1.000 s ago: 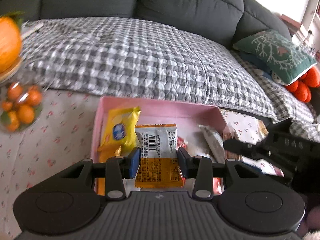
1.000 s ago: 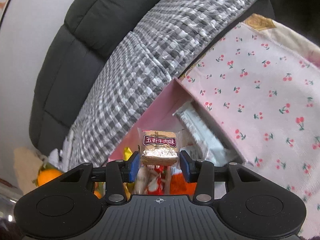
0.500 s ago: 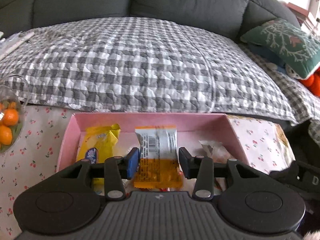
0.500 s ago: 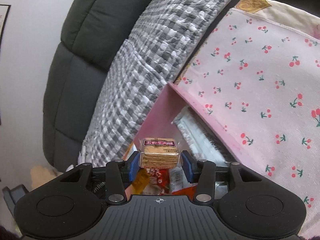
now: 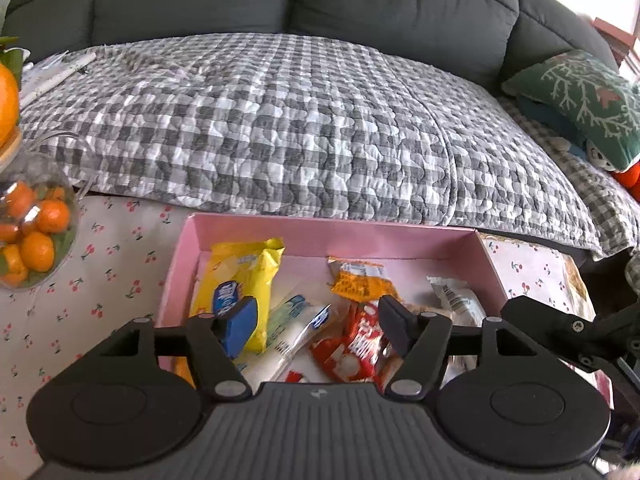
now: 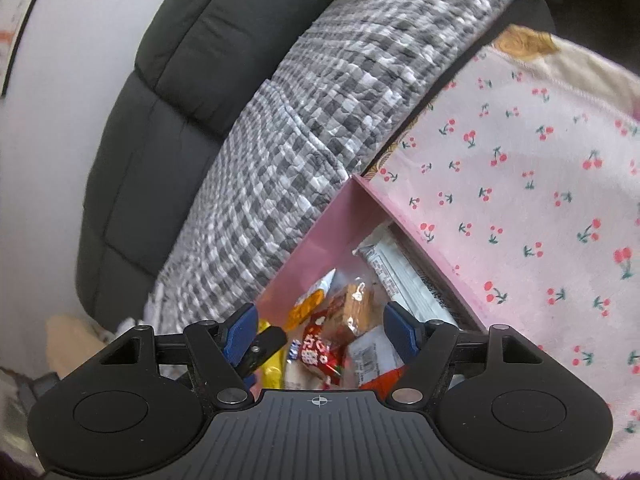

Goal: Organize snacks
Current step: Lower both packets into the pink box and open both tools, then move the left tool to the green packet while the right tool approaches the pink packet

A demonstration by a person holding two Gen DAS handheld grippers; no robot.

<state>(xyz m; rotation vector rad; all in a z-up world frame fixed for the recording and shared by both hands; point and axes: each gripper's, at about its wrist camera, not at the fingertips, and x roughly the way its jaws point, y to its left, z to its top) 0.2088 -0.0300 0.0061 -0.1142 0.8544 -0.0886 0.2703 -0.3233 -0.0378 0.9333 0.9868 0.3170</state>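
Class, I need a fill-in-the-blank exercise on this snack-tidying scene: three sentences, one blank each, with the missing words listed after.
1. The snack packets lie inside a box whose colour is ____.
2. The tablecloth under the box is printed with small red ____.
3. The glass bowl left of the box holds small fruits whose colour is ____.

Missing words: pink; cherries; orange

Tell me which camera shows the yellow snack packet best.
The left wrist view. There the yellow snack packet lies nearly whole along the left side of the pink box. The right wrist view shows only a yellow sliver behind the finger of the other gripper.
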